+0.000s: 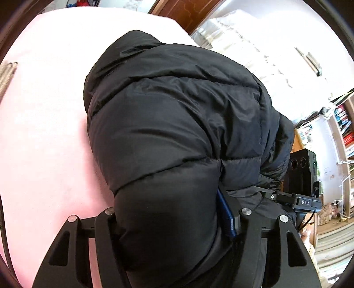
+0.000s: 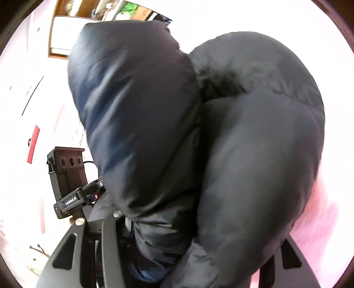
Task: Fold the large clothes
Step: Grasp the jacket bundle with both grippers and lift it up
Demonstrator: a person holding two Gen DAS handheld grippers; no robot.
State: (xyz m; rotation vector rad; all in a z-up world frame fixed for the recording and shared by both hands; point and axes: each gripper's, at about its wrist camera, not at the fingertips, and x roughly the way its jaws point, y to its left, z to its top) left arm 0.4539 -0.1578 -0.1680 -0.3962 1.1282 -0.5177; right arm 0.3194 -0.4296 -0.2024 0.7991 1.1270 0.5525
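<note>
A black puffer jacket point(image 1: 177, 115) bulges up from a pink bed sheet point(image 1: 44, 124) and fills most of both views. My left gripper point(image 1: 170, 215) is shut on a thick fold of it. The padding swells between the fingers, and a blue pad point(image 1: 227, 217) presses into its right side. In the right wrist view the jacket point(image 2: 243, 144) hangs in two puffy lobes over my right gripper point(image 2: 188, 232). That gripper is shut on the fabric, with its fingertips buried under it. Each view shows the other gripper beside the jacket: the right gripper point(image 1: 303, 177) and the left gripper point(image 2: 68, 175).
The pink sheet point(image 2: 320, 221) shows at the lower right in the right wrist view. A wooden panel point(image 1: 188, 13) stands beyond the bed. Bright white curtains point(image 1: 254, 44), a bookshelf point(image 1: 345, 126) and a striped floor rug point(image 1: 331, 246) are to the right.
</note>
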